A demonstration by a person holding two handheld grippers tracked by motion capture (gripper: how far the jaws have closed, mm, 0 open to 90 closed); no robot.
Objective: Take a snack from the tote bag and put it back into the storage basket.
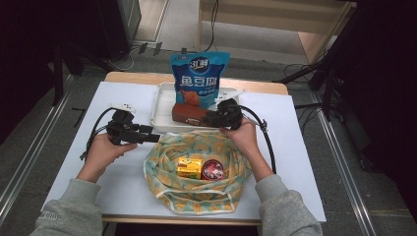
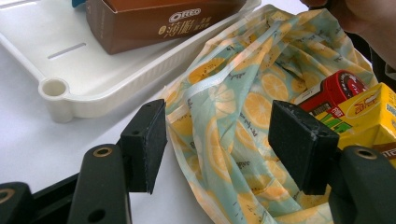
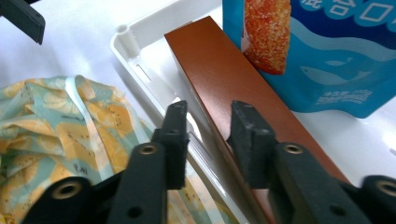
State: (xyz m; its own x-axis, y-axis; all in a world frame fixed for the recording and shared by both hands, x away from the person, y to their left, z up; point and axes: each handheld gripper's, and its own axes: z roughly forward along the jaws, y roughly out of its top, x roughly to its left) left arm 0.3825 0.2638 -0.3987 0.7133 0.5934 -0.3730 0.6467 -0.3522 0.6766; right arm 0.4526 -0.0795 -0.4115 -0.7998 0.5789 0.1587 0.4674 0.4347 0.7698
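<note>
We close the right gripper [image 3: 205, 140] on the Oreo box [image 3: 233, 88]; its fingers grip no faces yet, risking slip. The left gripper [image 2: 219, 144] fingers stand open.

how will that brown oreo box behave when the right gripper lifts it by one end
The brown box looks stiff: flat faces, sharp edges. It is long, and the right gripper stands near one end, so the far end may droop or swing. Its glossy top could slip between the pads.

"oreo" on brown box [image 2: 159, 21]; "鱼豆腐" on blue bag [image 1: 199, 78]; other print unreadable
</note>
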